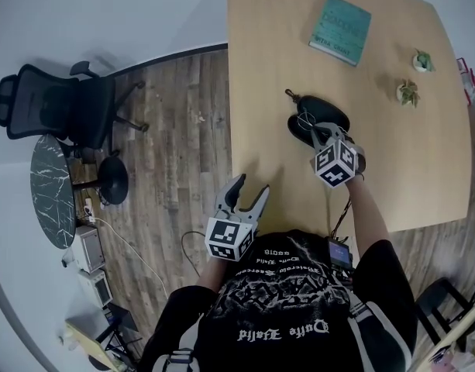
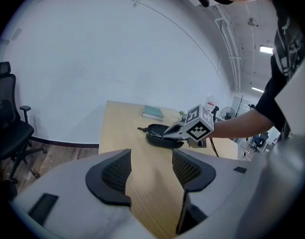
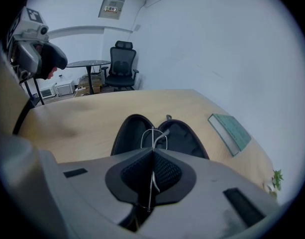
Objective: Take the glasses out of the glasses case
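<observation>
Right tool (image 3: 152, 151) pinches glasses (image 3: 152, 133) wire (clear only in its own view); left tool (image 2: 151, 154) spread.

So the glasses case (image 1: 330, 115) lies open on the table (image 1: 260, 53), roughly mid-table. The glasses (image 1: 305, 120) are in it. The right gripper (image 1: 314, 132) is at the case's near edge, right over the glasses. The left gripper (image 1: 251, 187) is left of the case and nearer the person, well apart from it. A book (image 1: 340, 29) lies beyond the case. A little plant (image 1: 408, 92) sits off to the case's right, with a second plant (image 1: 422, 61) just behind that one. The office chair (image 1: 59, 107) is way left of the case, on the floor.
</observation>
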`<state>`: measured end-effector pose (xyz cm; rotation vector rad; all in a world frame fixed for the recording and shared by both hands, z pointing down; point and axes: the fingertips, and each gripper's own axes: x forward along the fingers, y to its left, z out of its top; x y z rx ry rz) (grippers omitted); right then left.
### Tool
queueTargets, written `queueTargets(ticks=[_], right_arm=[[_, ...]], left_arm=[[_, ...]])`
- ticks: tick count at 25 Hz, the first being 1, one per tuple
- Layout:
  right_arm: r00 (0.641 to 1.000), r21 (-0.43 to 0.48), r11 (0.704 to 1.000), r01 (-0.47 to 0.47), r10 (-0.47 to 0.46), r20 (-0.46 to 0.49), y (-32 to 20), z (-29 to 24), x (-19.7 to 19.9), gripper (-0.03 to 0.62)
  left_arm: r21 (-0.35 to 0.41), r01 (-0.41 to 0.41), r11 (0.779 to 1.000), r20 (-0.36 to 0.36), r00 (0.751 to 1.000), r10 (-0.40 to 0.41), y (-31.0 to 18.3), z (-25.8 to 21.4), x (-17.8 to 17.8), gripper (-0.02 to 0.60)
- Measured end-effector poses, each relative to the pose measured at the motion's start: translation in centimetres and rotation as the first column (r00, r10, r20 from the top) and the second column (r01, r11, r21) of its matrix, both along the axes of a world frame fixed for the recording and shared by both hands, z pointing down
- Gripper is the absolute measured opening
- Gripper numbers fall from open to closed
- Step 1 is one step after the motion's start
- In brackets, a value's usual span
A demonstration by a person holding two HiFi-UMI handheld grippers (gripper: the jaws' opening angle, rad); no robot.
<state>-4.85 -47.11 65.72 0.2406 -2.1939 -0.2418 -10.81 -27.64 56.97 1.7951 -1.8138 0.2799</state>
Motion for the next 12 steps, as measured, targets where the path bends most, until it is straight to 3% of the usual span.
queueTargets(ticks=[12], right_arm=[[0.992, 0.072, 0.997, -0.021, 0.012, 0.123, 0.9, -5.4, 0.1, 0.006]], left_arm=[[0.028, -0.016, 0.999, 0.019, 1.0, 0.015, 0.7, -0.5, 0.4, 0.265]])
